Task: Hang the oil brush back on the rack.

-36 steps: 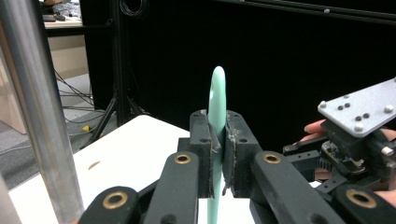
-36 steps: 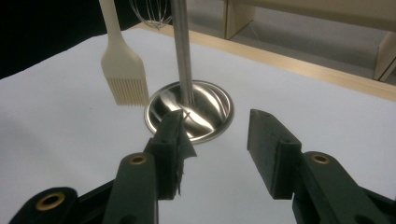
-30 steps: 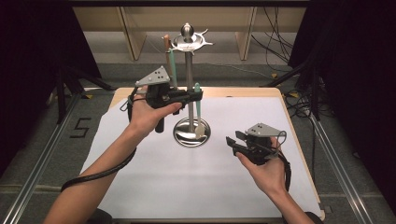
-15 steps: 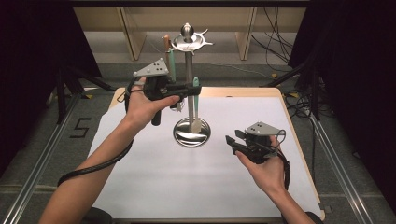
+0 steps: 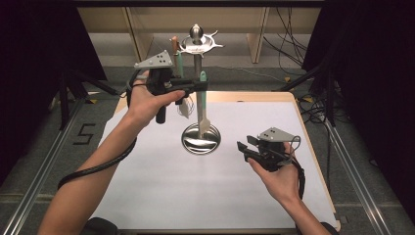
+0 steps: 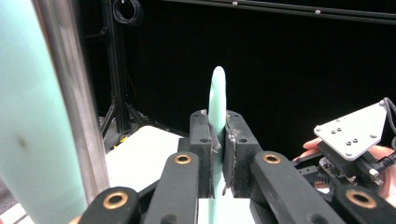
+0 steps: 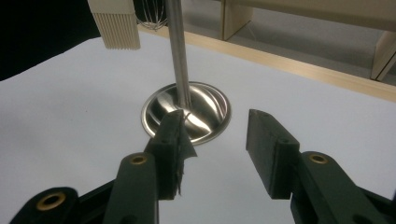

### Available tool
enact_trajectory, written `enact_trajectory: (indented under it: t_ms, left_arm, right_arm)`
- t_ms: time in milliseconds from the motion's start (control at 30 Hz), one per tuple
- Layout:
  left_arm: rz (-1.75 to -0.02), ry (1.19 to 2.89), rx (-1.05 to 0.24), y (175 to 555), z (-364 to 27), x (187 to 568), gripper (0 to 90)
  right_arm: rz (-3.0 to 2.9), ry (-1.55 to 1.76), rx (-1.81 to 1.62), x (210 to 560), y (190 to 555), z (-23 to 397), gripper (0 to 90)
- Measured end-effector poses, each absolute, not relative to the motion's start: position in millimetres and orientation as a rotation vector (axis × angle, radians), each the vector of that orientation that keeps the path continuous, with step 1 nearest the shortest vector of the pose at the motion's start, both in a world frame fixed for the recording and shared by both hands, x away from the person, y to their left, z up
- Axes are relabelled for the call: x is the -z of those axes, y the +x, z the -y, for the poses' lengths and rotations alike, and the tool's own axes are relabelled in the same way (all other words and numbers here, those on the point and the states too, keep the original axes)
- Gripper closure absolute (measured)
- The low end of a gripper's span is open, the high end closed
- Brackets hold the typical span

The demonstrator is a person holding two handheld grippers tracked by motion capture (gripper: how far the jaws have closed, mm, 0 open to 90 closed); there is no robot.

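A mint-handled brush [image 5: 202, 105] with pale bristles hangs upright beside the pole of a metal utensil stand [image 5: 197, 58], its head just above the stand's round base [image 5: 200, 142]. My left gripper [image 5: 201, 86] is shut on the upper handle. In the left gripper view the mint handle [image 6: 217, 100] rises between the closed pads of that gripper [image 6: 218, 128]. My right gripper [image 5: 244, 149] is held open low at the right, nothing in it. In the right gripper view its gripper [image 7: 215, 122] points at the base [image 7: 205, 112], with the bristles [image 7: 114, 25] at top left.
The stand's top hooks carry a wooden-handled utensil [image 5: 173, 44], a second mint-handled one [image 5: 179, 63] and a wire whisk [image 5: 185, 108]. White paper [image 5: 161, 181] covers the wooden table. Shelving stands behind, and dark curtains with cables lie at both sides.
My left gripper has lifted the brush higher along the stand's pole. The right hand has stayed where it was.
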State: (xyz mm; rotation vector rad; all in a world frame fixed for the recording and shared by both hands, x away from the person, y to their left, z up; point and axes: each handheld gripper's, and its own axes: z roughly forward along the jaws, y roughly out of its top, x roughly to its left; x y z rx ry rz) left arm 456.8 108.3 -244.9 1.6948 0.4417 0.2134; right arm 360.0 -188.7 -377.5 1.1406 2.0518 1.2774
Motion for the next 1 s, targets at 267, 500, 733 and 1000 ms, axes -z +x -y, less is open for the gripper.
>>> enact_trajectory:
  t_ms: [267, 500, 733, 1000]
  left_arm:
    - [-0.423, 1.698, -0.217, 458, -107, 235, 82.9]
    - [-0.41, 1.696, -0.216, 458, -107, 228, 82.9]
    - [-0.403, 1.693, -0.219, 458, -106, 221, 83.0]
    - [-0.396, 1.695, -0.216, 458, -106, 217, 83.0]
  right_arm:
    - [-2.064, 1.187, -1.281, 376, 358, 188, 57.4]
    - [-2.083, 1.186, -1.274, 373, 358, 190, 57.4]
    - [-2.053, 1.152, -1.286, 374, 360, 190, 57.4]
    - [-2.031, 1.147, -1.299, 375, 361, 189, 57.4]
